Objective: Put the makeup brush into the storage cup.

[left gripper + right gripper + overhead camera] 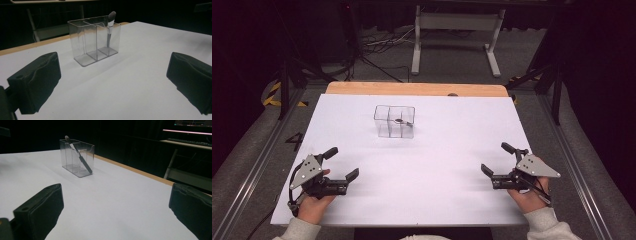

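Both your left gripper (pixel 343 164) & right gripper (pixel 496 159) sit wide open, empty, low in the frame w/ the clear three-compartment acrylic organizer (pixel 394 121) upper centre on the white desk (pixel 437 165): probably light, stiff, slick, so pinch a top wall edge, avoiding the small dark-tipped makeup brush (pixel 110 28) leaning inside.

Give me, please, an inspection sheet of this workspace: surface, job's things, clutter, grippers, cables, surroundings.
Surface: white table top, wooden strip along the far edge.
Job's things: clear organizer with compartments, standing upright; one makeup brush leaning inside an end compartment, head up.
Clutter: nothing seen.
Grippers: left gripper and right gripper both open, holding nothing, resting near the front edge, apart from the organizer.
Cables: cable bundle on the floor beyond the table.
Surroundings: white stand frame, dark room.
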Tool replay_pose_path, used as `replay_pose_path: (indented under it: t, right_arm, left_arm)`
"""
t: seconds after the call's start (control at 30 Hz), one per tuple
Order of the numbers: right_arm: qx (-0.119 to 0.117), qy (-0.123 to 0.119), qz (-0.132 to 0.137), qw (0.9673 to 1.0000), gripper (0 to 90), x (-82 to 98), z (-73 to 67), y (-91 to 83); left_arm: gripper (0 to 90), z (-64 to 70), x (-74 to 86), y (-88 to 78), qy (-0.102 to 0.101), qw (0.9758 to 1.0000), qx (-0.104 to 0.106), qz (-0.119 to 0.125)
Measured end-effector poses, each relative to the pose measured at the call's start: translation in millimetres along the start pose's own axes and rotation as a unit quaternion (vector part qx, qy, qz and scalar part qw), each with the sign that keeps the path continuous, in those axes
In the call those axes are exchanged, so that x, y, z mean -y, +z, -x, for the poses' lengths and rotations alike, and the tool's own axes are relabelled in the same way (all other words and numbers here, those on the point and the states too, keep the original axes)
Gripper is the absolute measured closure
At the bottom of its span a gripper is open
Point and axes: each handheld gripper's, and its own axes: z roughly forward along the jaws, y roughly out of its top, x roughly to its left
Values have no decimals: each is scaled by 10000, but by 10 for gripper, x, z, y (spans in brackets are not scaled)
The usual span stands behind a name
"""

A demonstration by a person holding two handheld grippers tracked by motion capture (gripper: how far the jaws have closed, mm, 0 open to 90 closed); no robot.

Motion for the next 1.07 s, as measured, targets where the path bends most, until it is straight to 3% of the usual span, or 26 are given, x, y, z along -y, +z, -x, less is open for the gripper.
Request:
replay_pose_path:
  t: [0.23, 0.53, 0.7, 1.07]
  right_arm:
    - [-41, 41, -62, 10000, 3, 44, -27, 23]
    - [25, 210, -174, 9996, 3, 122, -15, 11]
    - [32, 281, -234, 9993, 3, 142, 0, 17]
    - [-18, 247, -219, 9995, 3, 124, -28, 25]
  left_arm:
    - [0, -4, 115, 44, -58, 10000, 67, 20]
    - [0, -23, 139, 36, -17, 10000, 0, 89]
    - [0, -32, 161, 75, -97, 9999, 41, 28]
    - [0, -31, 153, 79, -201, 9998, 61, 59]
